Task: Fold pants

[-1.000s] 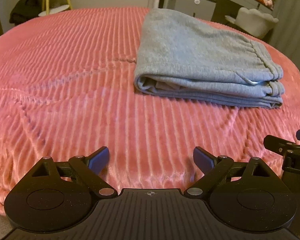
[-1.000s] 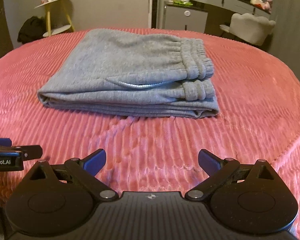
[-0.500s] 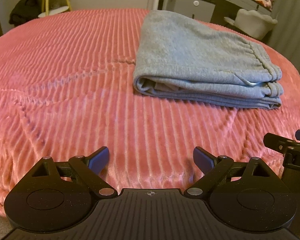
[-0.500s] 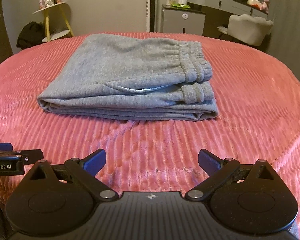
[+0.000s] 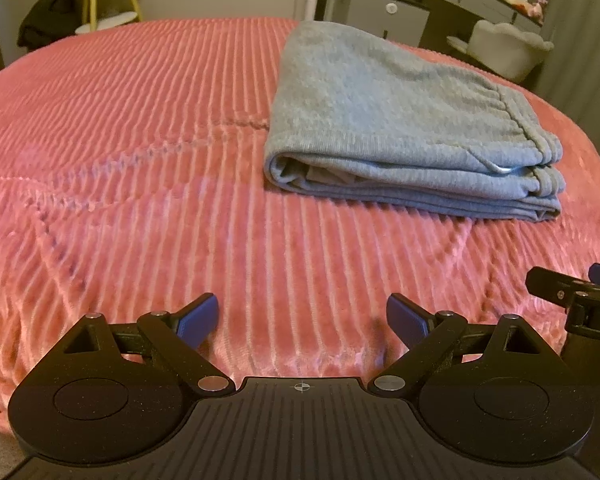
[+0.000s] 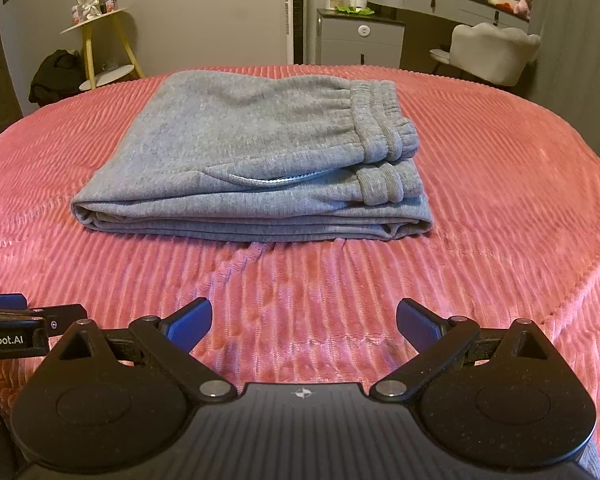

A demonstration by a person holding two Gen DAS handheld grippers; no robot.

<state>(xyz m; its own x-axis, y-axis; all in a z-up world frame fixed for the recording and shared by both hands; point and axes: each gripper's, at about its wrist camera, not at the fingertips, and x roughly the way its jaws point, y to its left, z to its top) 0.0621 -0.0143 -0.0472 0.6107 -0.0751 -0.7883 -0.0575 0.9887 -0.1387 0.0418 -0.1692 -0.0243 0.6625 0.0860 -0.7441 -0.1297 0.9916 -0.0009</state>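
Both grippers, left (image 5: 302, 320) and right (image 6: 304, 322), wide open and empty, have backed away (slightly); pants (image 6: 256, 160) lie folded, apparently done.

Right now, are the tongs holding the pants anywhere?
No. Both the left tongs and right tongs are open and empty; the folded gray pants lie untouched on the pink blanket.

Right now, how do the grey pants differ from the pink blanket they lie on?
The grey pants are folded into a compact stack of layers; the pink blanket lies spread in one sheet over the whole bed. The pants' knit is plain with a gathered waistband; the blanket is ribbed in long ridges. The pants cover only a small patch of the blanket. Both are soft fabric, and neither the left gripper nor the right gripper touches them; both stand open.
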